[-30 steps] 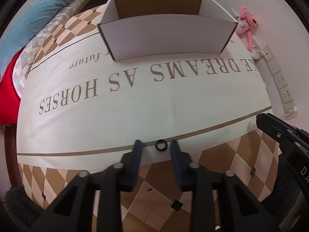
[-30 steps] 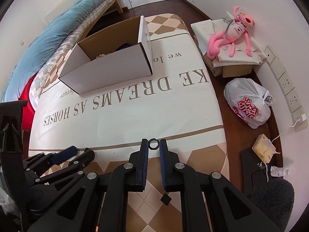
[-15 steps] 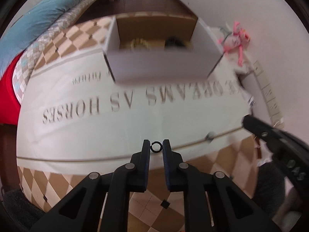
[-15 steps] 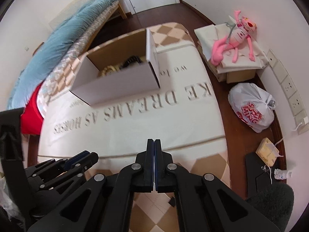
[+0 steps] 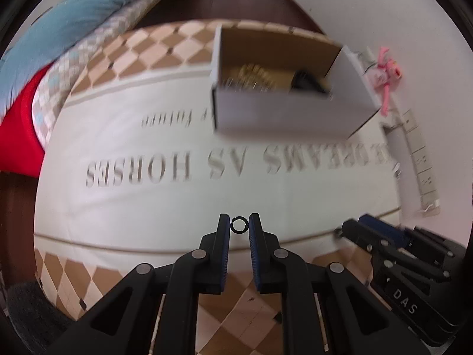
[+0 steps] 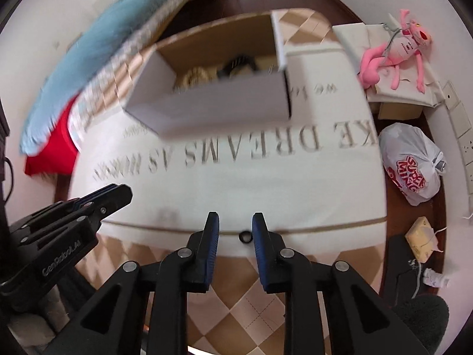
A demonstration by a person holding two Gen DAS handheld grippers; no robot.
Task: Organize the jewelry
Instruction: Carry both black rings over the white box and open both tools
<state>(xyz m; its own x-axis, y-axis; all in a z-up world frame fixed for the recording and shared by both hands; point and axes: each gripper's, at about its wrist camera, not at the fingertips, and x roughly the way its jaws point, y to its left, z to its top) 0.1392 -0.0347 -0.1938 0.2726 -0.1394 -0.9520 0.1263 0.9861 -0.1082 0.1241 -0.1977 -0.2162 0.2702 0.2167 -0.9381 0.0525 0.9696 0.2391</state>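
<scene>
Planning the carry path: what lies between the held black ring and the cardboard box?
Left wrist view: only bare printed cloth lies between the black ring in the left gripper and the cardboard box.

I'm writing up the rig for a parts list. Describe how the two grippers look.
Both are matte black plastic linkages with silver pivot pins and triangular cut-outs. The left gripper has two slim fingers lined with ribbed blue pads; the right gripper is the same build. White lettering marks the bodies: "DAS" on the right one, a maker's name on the left. No cables or sleeves show.
</scene>
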